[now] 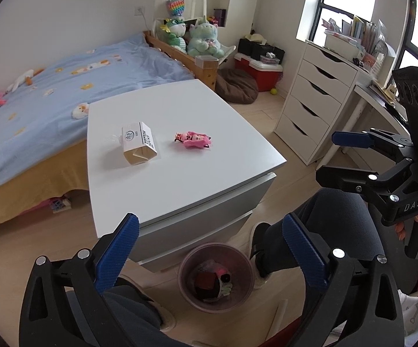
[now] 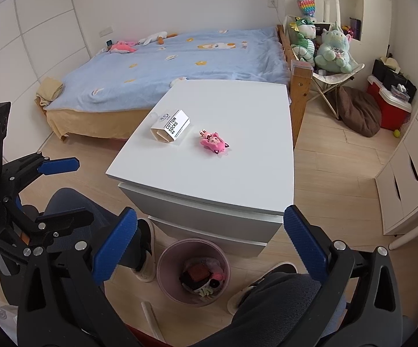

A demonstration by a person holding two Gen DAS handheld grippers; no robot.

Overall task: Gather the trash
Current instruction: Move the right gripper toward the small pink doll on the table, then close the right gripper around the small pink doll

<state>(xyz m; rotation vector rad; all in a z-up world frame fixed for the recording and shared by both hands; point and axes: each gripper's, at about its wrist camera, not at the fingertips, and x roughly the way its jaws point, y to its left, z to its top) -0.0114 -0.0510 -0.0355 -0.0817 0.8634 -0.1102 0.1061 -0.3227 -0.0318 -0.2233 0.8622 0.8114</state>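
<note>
Both my grippers, left [image 1: 209,257] and right [image 2: 209,248], spread wide, empty, low in frame above bin [image 1: 239,260]. Box [image 1: 139,146] and pink toy [image 1: 194,140] mid-frame on table [image 1: 209,179]. Step: reach, I judge. Next: right to box, close across its width.

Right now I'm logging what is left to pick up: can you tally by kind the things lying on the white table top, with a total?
Cardboard boxes: 1, the cotton socks box, lying on its side.
Pink dolls: 1, the small pink doll, lying flat, apart from the box.
Clear wrappers: 1, a bit of clear plastic by the box, hard to make out.
Total on the white table: 3.
</note>
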